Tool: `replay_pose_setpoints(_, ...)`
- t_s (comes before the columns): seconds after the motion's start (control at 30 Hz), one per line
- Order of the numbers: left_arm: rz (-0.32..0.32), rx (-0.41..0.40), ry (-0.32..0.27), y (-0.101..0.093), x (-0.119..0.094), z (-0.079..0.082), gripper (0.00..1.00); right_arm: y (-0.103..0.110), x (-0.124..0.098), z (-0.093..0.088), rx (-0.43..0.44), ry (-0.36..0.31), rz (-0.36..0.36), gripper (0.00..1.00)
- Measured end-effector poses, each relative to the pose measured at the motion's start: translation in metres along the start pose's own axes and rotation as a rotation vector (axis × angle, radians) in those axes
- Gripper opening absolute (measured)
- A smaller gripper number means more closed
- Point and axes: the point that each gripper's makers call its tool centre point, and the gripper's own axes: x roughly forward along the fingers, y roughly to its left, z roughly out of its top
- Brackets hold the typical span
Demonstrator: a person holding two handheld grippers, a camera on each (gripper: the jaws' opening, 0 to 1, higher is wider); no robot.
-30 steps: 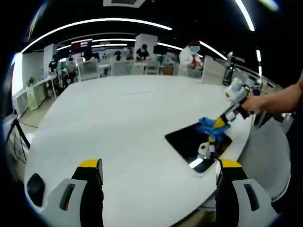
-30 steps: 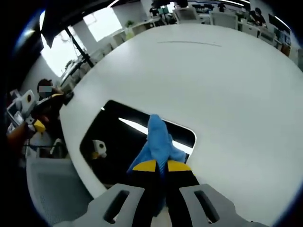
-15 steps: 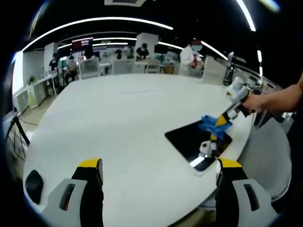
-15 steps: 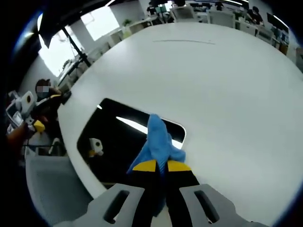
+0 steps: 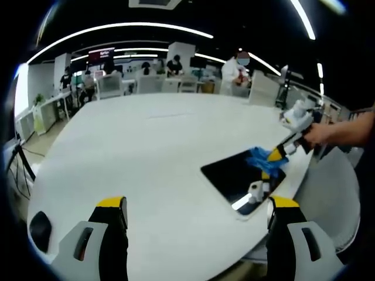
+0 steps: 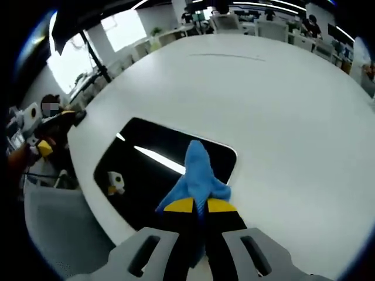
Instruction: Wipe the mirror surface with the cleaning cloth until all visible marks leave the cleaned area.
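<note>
Mirror [image 6: 153, 167] lay flat near the edge of the white table [image 6: 281, 111], dark and reflecting ceiling lights. Right gripper [image 6: 197, 205] stood clamped on the blue cleaning cloth [image 6: 198, 175], pinched at its near end, probably so the loose bulk could drag across the glass. Cloth rested over the mirror's near-right corner. Left gripper [image 5: 196, 211] hung well back from the mirror, jaws wide apart and empty, likely kept clear of the wiping. No marks discernible on the glass.

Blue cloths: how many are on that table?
1. The cloth is pinched in the right gripper, lying on the mirror near the table edge. None others seen.
</note>
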Motion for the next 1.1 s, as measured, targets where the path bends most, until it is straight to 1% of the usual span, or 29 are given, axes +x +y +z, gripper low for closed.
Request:
replay_pose_setpoints(0.2, 0.0, -0.004, 0.009, -0.002, -0.001, -0.005, 1.0, 0.013, -0.007, -0.014, 0.019, -0.003, 0.007, 0.01)
replay_pose_setpoints(0.27, -0.001, -0.007, 0.009, -0.003, -0.001, -0.005, 1.0, 0.015, -0.009, -0.018, 0.031, -0.014, 0.009, 0.01)
replay_pose_setpoints(0.37, -0.004, -0.009, 0.009, -0.005, 0.001, -0.006, 1.0, 0.016, -0.011, -0.021, 0.06, -0.027, 0.014, 0.01)
replay_pose_setpoints(0.5, -0.009, -0.01, 0.011, -0.008, 0.005, -0.008, 1.0, 0.02, -0.012, -0.026, 0.066, -0.03, 0.02, 0.01)
replay_pose_setpoints(0.6, -0.009, -0.011, 0.009, -0.009, 0.005, -0.007, 1.0, 0.02, -0.012, -0.025, 0.056, -0.038, 0.017, 0.01)
replay_pose_setpoints(0.77, -0.011, -0.005, 0.006, -0.009, 0.005, -0.006, 1.0, 0.02, -0.012, -0.024, 0.08, -0.035, 0.009, 0.01)
replay_pose_setpoints(0.87, -0.01, 0.0, 0.003, -0.008, 0.003, -0.005, 1.0, 0.021, -0.011, -0.023, 0.07, -0.021, 0.005, 0.01)
replay_pose_setpoints(0.9, -0.005, 0.003, -0.01, -0.006, 0.001, -0.003, 1.0, 0.022, -0.011, -0.023, 0.059, -0.014, 0.007, 0.01)
replay_pose_setpoints(1.1, 0.002, -0.009, -0.017, -0.001, -0.001, -0.007, 1.0, 0.026, -0.008, -0.021, 0.058, 0.001, 0.012, 0.01)
